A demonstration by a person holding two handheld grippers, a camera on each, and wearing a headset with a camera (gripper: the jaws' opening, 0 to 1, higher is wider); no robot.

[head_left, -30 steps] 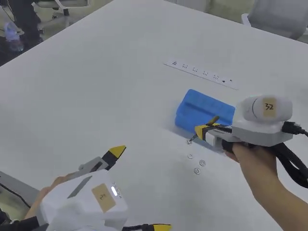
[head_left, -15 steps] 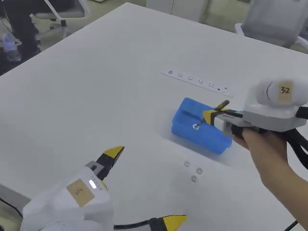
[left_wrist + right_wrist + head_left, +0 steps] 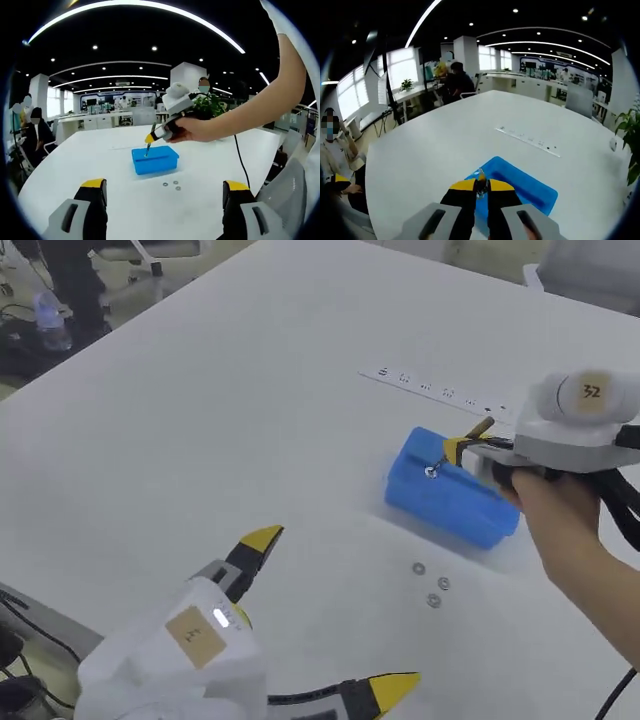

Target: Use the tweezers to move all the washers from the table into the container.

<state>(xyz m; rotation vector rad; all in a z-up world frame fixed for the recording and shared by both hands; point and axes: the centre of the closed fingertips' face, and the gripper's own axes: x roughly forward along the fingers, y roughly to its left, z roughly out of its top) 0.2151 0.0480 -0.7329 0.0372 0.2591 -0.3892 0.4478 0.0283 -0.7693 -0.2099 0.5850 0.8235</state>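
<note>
1. We hold the right gripper over the blue rectangular plastic container. Its jaws are pressed almost together on the thin metal tweezers. In the right gripper view only a slit shows between the jaws, with the tweezers poking out of it.
2. At the tweezers' tip we see a small ring, which we take for one small round metal washer. It hangs above the container's open top, near the end farther from the hand. We cannot tell how far it sits above the container's floor.
3. Three more washers lie close together on the white desk, near the container's long side but not touching it. The left gripper view shows them too, in front of the container.
4. The left gripper hovers low and close to us, well apart from the work. Its jaws are spread wide and hold nothing.
5. We judge the step in hand to be the drop: one washer is carried and poised for release, and three are left to fetch.
6. The next move calls for easing the squeeze on the tweezers so their tips part and the washer falls inside the walls. After that we would swing back to the three on the desk. They are flat and thin, so the tips will likely have to catch an edge or the hole.
</note>
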